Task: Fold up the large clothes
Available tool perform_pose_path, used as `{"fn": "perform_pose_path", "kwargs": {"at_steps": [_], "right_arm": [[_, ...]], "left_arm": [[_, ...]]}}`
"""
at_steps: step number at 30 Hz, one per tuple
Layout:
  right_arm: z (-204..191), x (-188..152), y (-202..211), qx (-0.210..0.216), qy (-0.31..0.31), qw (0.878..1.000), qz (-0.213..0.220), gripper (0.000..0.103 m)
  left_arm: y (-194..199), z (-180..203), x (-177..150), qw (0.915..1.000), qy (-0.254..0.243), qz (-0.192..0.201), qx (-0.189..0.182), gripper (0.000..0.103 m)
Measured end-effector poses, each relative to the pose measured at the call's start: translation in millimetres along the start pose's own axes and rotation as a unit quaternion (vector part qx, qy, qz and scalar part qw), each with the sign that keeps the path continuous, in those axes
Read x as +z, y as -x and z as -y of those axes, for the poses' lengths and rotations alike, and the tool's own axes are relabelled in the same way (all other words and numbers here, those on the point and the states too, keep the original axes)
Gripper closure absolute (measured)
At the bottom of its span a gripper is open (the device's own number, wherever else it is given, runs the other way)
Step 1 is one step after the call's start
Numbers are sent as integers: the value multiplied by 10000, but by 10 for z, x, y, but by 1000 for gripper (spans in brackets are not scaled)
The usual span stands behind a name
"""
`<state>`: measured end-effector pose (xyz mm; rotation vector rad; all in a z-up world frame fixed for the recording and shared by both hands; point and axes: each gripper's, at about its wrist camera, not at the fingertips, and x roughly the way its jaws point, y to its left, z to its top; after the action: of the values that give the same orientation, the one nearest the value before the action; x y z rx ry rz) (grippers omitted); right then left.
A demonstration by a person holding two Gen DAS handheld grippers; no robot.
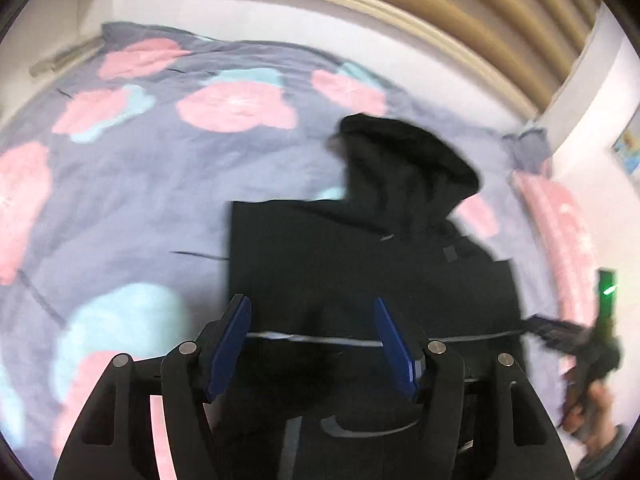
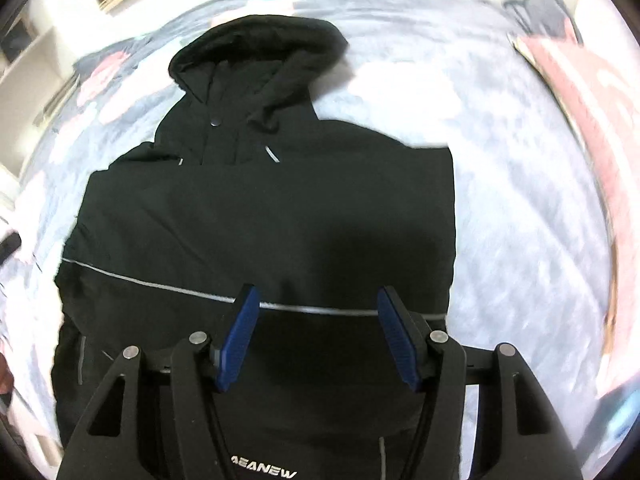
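The black jacket (image 2: 256,216) lies flat on the bed cover (image 1: 120,200), which is grey-blue with pink and light blue flowers. The bottom of the jacket is cut off by the lower edge in both views, so its hem cannot be seen. Both pictures are blurry, and the far side of the bed cover in the right wrist view is washed out by bright light. White letters low on the jacket are only partly readable.

The jacket's long way runs from the grippers up to its hood (image 2: 260,52) — the hood points away, toward the far side of the bed. A thin silver stripe (image 2: 160,282) runs across the jacket.

The left gripper (image 1: 312,340) hangs above the jacket with its blue fingers (image 1: 230,344) spread wide, holding nothing. The right gripper (image 2: 318,332) is above the jacket too, fingers spread apart and empty. In the left wrist view, a hand (image 1: 592,404) holds the right gripper just beside the jacket's right edge.
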<state>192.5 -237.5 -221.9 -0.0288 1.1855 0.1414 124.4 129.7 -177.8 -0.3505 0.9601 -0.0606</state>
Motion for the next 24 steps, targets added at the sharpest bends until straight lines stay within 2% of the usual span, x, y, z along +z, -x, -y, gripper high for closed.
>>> {"fn": "perform_pose_path", "kwargs": {"at_steps": [2,5,6,7,9,14,18,21,24], "right_arm": [[-101,-11,-212,-131,233,9993,-258,38],[-130,-204,-699,-796,487,9916,-895,39],[-120,-232,-755,-846,457,9912,-905,35],[-105,-242,-762,-872,390,9919,-838,33],[-83,-219,-765,-891,292,9918,-869,31],[-33,-179,-756,-773,312,9922,-929,29],[71,-63,-477,-597,-35,9918,-1132,29],[105,104,-95,-323,-297,9959,-791,29],[111,385,233,-165,-288,9987,-387,29]], "left_arm": [[-310,118,-65,9997,-22,-242,-68,38],[-1038,149,-295,9936,81,-1061,370,38],[-1205,106,-392,9916,186,-1192,475,38],[-1267,82,-467,9927,257,-1065,504,38],[-1211,58,-514,9946,290,-888,444,38],[-1048,33,-447,9936,302,-1052,284,38],[-583,84,-333,9960,328,-805,195,38],[-271,149,-166,9976,421,-552,40,38],[-67,253,107,9990,292,-328,23,38]]}}
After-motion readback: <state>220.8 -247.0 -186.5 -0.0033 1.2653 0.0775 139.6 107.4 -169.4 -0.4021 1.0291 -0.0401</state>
